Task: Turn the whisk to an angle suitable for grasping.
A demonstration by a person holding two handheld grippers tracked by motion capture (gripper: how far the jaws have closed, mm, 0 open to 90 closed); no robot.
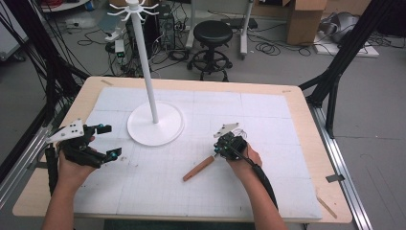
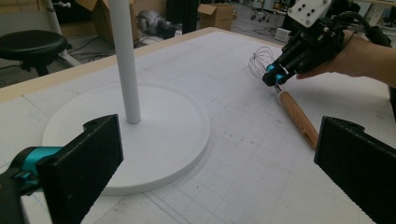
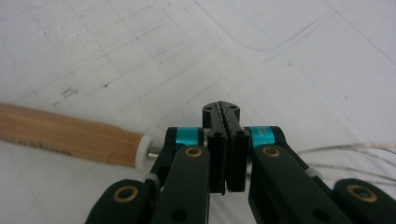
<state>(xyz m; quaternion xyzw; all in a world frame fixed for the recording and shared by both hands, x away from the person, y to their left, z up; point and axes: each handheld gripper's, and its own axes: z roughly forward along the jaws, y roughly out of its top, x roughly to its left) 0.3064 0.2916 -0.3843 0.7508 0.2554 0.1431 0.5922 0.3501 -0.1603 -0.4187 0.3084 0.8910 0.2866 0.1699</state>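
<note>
Whisk (image 1: 201, 167) lies near worktop (image 1: 297, 103) middle, toward near edge: wooden handle, thin wire loops. My right tool (image 1: 224, 147) clamped tight on metal neck between handle and wires. My left tool (image 1: 108, 142) wide open, empty, near left edge. Grasp step, I judge; next likely lift toward white hook stand (image 1: 154, 125), keeping handle level.

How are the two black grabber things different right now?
The left gripper has its jaws spread wide apart, while the right gripper has its jaws pressed together. The left gripper holds nothing and is beside the white stand; the right gripper is clamped at the metal neck of the whisk, between its wooden handle and wires. Both are black with teal bands, and a hand holds each.
</note>
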